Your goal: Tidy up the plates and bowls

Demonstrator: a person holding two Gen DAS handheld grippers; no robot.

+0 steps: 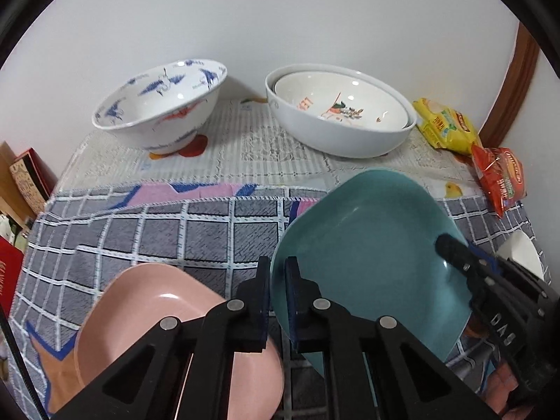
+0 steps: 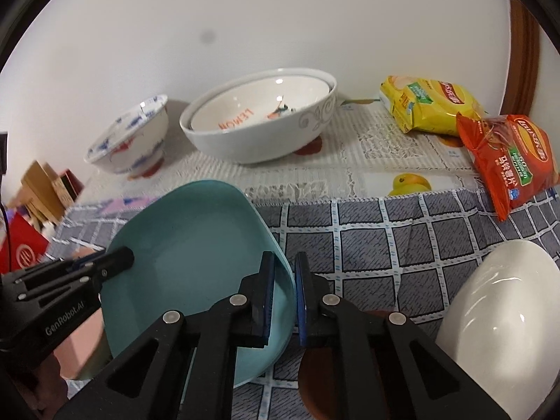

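**Teal plate held at both edges, sorting approx. half done**

Nearest the cameras, the teal plate [image 1: 367, 245] is gripped from both sides and seems to be lifted clear of the checked cloth [image 1: 140, 231], tilted. The left gripper [image 1: 278, 294] is closed narrow on the plate's left rim, w/ one finger inside the rim and one outside. The right gripper [image 2: 284, 294] is clamped the same way on the opposite rim. Each gripper is seen across the plate in the other's view.

Just beside the plate, to the left, a pink plate [image 1: 147, 315] is lying on the cloth. To the right, a white bowl [image 2: 500, 315] is seen near the edge, and a brown dish [image 2: 315, 378] is partly hidden under the right gripper.

Further back, near the wall, a lemon-print bowl [image 2: 252, 115] is already nested inside a big white bowl [image 2: 245, 143]; a blue-patterned bowl [image 1: 157, 105] is left standing alone beside them. Snack bags, yellow [image 2: 427, 105] and orange [image 2: 511, 161], are lying at the far right.

Judged: bowls partly stacked; plates, the white bowl & the blue-patterned bowl not yet grouped.
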